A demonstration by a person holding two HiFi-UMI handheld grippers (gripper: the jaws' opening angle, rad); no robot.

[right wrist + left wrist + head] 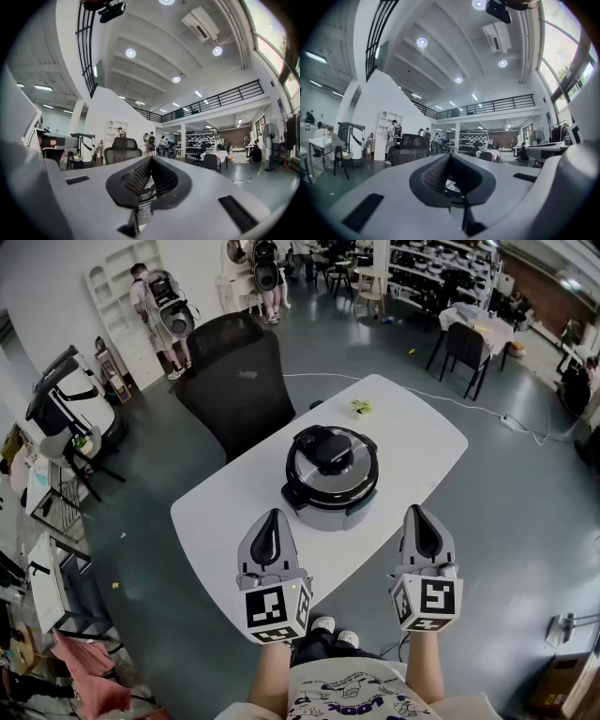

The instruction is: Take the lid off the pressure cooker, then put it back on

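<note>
Lid sat closed on the pressure cooker, mid-table. You held the left gripper at its 7 o'clock and the right gripper at 4 o'clock, both pinched together, empty, apart from it. Judged: neither removal nor refitting looked begun.

White table carrying a pressure cooker and one small item.
The table stood at a slant on the grey floor, its corners rounded and most of its top bare. The cooker sat near the middle, somewhat toward the near edge, with its black-handled lid on. A small yellow-green object, too small to identify, lay by the far edge, well apart from the cooker.
</note>
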